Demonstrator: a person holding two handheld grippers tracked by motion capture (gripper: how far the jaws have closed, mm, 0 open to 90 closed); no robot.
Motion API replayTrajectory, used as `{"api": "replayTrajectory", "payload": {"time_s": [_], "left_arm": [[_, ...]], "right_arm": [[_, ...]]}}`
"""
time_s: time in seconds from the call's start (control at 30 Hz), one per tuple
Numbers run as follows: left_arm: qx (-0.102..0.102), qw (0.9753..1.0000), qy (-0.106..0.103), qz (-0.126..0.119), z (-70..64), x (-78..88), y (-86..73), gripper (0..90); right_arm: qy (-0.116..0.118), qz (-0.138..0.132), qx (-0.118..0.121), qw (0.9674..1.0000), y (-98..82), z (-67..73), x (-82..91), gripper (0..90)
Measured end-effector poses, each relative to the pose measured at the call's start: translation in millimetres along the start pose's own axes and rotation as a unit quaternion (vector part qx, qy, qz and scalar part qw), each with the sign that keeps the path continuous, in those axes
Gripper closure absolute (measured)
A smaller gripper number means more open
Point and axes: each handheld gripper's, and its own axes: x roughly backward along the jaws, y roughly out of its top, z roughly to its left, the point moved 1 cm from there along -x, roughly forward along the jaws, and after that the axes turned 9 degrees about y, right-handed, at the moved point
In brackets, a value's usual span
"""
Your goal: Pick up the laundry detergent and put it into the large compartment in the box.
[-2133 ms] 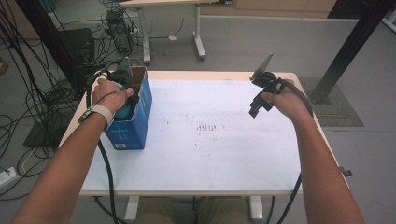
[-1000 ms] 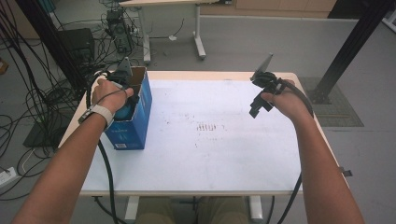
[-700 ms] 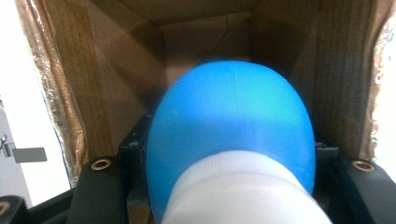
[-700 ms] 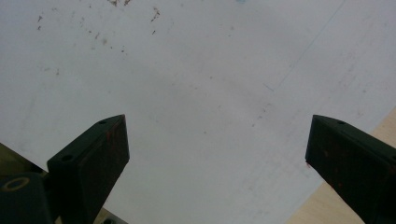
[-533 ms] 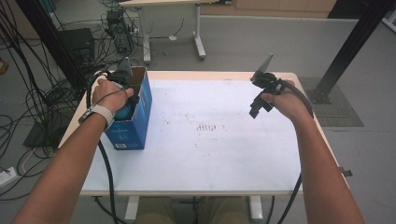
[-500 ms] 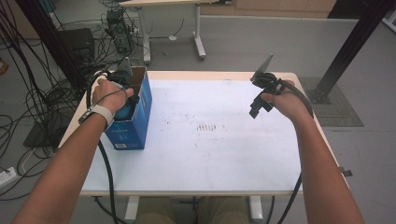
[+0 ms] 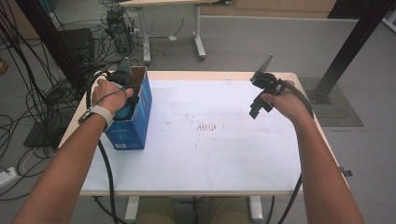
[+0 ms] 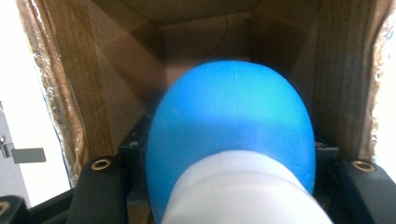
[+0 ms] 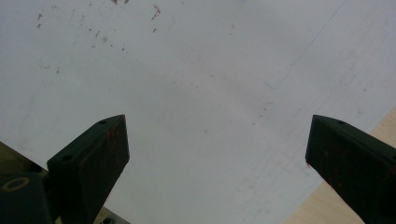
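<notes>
High view: your left tool [image 7: 125,95] reaches down into the open blue box [image 7: 135,122] at the counter's [image 7: 219,158] left edge. Right tool [image 7: 259,100] hovers well apart.
Left gripper view: jaws pinching a blue-and-white object [image 8: 231,126], its long axis pointing into the box.
Right gripper view: jaws spread, nothing between.

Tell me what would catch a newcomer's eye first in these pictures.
The blue box standing open at the table's left edge draws the eye first, with the left gripper reaching into it. In the left gripper view, a rounded blue and white object sits clamped between the jaws against the box's brown cardboard inside. Across the white table, the right gripper hangs open over the bare surface, holding nothing.
</notes>
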Motion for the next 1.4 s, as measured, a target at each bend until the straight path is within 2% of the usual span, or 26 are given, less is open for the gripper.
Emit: {"api": "replayTrajectory", "payload": {"time_s": [1.27,1.4], "left_arm": [[0.000,1.0000,-0.006,-0.003,2.5,-1.4,-0.5,37.4],[0.002,1.0000,-0.006,-0.001,3.7,-1.9,-0.3,33.8]], "right_arm": [[0.002,0.001,0.000,1.0000,-0.7,-0.6,-2.2,6.1],[0.001,0.001,0.000,1.0000,-0.8,-0.2,-1.9,6.0]]}}
